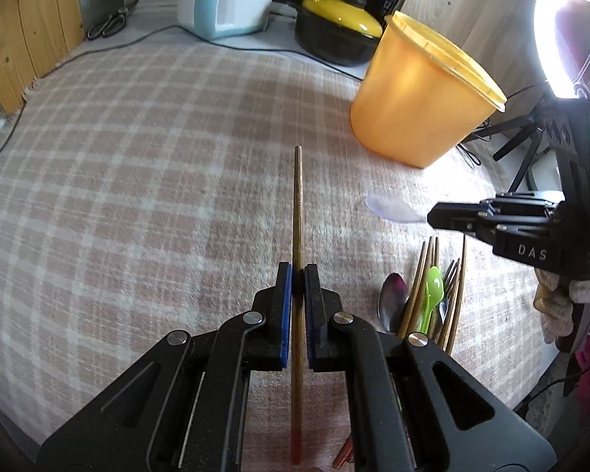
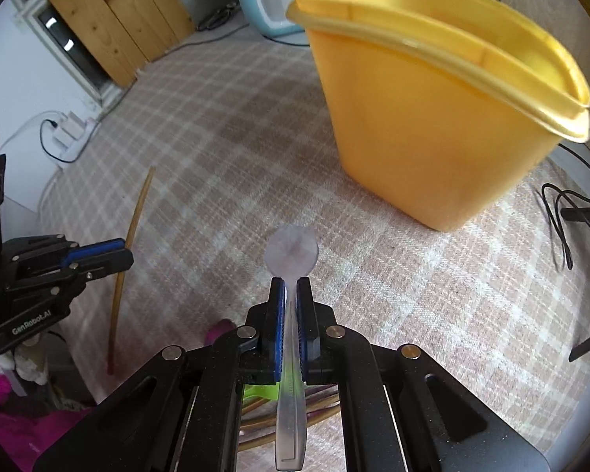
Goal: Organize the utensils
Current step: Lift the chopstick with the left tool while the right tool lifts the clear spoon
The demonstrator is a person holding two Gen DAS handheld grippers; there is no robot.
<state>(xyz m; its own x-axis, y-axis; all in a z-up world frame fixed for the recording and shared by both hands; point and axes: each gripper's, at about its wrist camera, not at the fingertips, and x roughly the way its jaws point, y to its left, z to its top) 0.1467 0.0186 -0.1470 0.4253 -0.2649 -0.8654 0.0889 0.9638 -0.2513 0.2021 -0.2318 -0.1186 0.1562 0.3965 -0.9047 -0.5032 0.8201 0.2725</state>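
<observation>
A: What is the left gripper point(image 1: 298, 271) doing?

B: It is clenched on a single wooden chopstick point(image 1: 297, 212), pinched between the blue pads point(image 1: 285, 306). The stick runs straight ahead past the fingertips and back under the gripper body, where its red-tinted end shows. It hangs above the plaid tablecloth point(image 1: 137, 165).

A: And the right gripper point(image 2: 291, 287)?

B: Grasping a clear plastic spoon point(image 2: 291, 253) by the handle. The round bowl pokes out just beyond the fingertips, pointing toward the far side. From the left wrist camera the same gripper point(image 1: 436, 216) comes in from the right with the spoon's pale bowl point(image 1: 391, 206) at its tip.

A: Where are the remaining utensils?

B: A loose pile lies on the cloth near and to the right of the left gripper: a metal spoon point(image 1: 391, 303), several more chopsticks point(image 1: 417, 287), a green plastic spoon point(image 1: 432, 291) and a fork point(image 1: 450, 275), all touching or overlapping. It sits under the right gripper.

A: And the container?

B: A yellow plastic container point(image 2: 432, 118) stands upright on the cloth, far and to the right, its mouth open. The spoon's bowl is near its base but apart from it.

A: Anything beyond?

B: At the far edge, a pale blue and white kettle point(image 1: 228, 0), a black pot with a yellow lid point(image 1: 334, 27), and scissors point(image 1: 110, 23) further left. A ring light point(image 1: 558, 35) glares at the right.
</observation>
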